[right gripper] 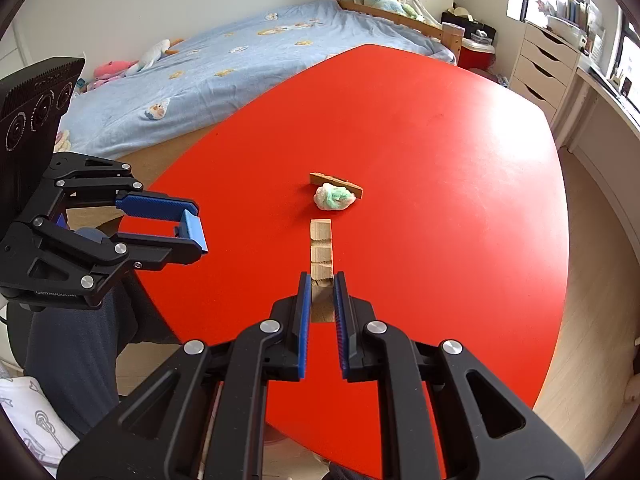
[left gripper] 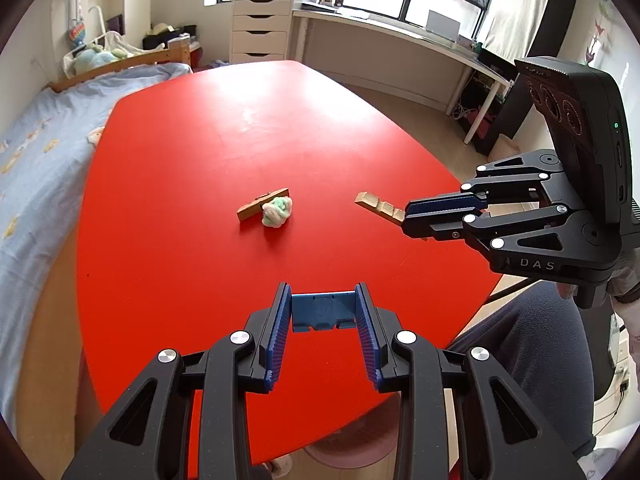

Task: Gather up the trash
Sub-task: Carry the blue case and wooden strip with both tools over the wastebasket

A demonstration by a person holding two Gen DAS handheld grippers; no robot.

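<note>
Notched wooden strip (right gripper: 321, 248), pale, right claw-gripped (right gripper: 322, 284)

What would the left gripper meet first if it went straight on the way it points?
Probably the bare red table. The left gripper, shut on a blue piece, points down at it; the wad and wooden stick lie farther on. Depth is uncertain.
</note>
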